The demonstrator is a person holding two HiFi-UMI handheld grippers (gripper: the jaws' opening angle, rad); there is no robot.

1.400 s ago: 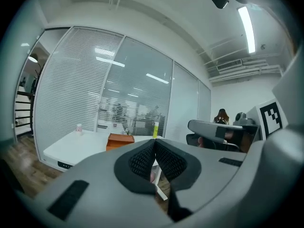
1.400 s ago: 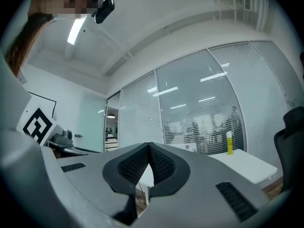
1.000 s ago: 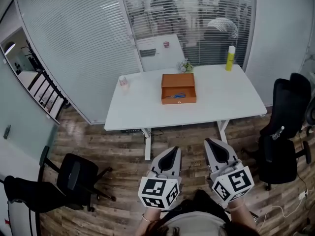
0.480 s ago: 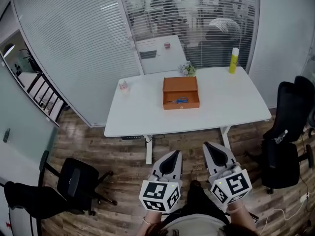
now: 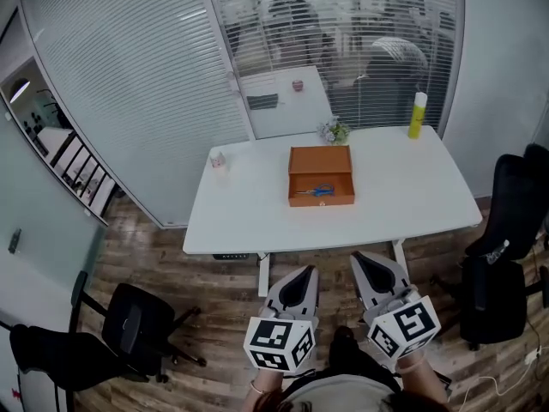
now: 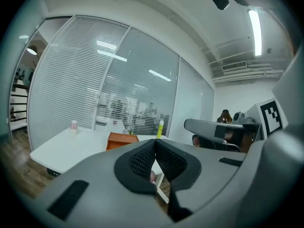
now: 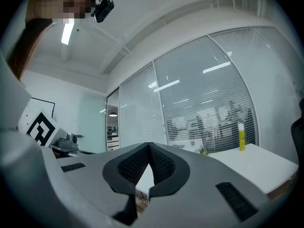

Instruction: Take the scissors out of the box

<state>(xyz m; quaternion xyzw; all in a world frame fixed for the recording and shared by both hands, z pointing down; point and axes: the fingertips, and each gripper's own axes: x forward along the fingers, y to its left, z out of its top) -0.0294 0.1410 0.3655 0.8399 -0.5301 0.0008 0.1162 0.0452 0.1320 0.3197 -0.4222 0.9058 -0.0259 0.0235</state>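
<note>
An open orange box (image 5: 321,175) sits in the middle of the white table (image 5: 257,217). Blue-handled scissors (image 5: 316,191) lie inside it near its front wall. My left gripper (image 5: 306,272) and right gripper (image 5: 360,258) are held side by side over the wooden floor, short of the table's near edge, both shut and empty. In the left gripper view the box (image 6: 121,140) shows beyond the closed jaw tips (image 6: 154,141). The right gripper view has its closed tips (image 7: 150,145) against the white table (image 7: 251,163).
A yellow bottle (image 5: 417,115), a small plant (image 5: 334,131) and a small cup (image 5: 219,160) stand on the table. Black office chairs stand at the right (image 5: 506,256) and lower left (image 5: 129,320). Glass walls with blinds lie behind the table.
Both grippers and the head have moved forward toward the table, so its near edge is closer to the gripper tips. The jaws stayed shut.
</note>
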